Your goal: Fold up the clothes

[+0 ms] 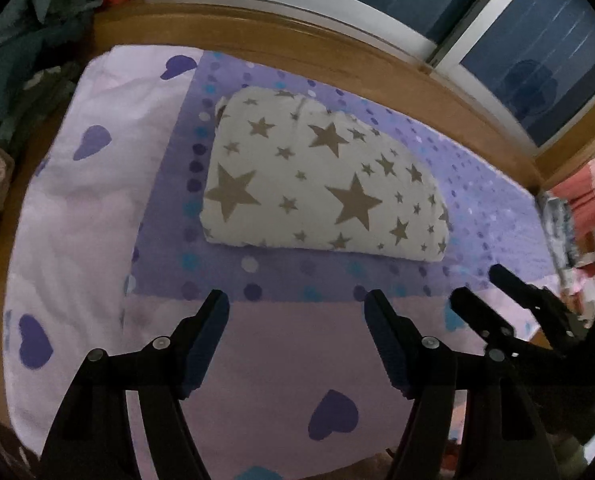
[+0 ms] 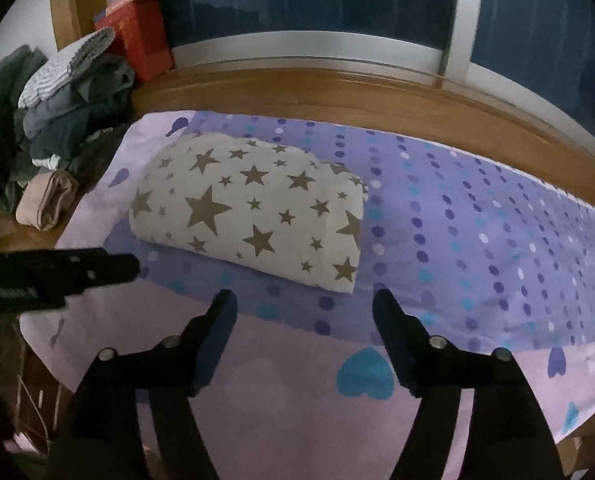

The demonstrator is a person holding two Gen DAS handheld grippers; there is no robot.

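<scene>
A white garment with brown stars (image 1: 317, 184) lies folded into a neat thick rectangle on a purple dotted sheet (image 1: 477, 200); the right wrist view shows the same folded garment (image 2: 249, 212) on the sheet (image 2: 477, 232). My left gripper (image 1: 297, 304) hangs open just in front of its near edge, nothing between the fingers. My right gripper (image 2: 303, 300) is also open and empty, a little short of the garment's near right corner. Each gripper appears in the other's view: the right gripper (image 1: 485, 284) at right, the left gripper (image 2: 109, 264) at left.
A pink heart-print cover (image 1: 257, 360) lies under the purple sheet. A pile of dark clothes (image 2: 65, 96) and a beige folded item (image 2: 45, 204) sit at the left, with a red box (image 2: 141, 36) behind. A wooden ledge (image 2: 337, 88) and window run along the back.
</scene>
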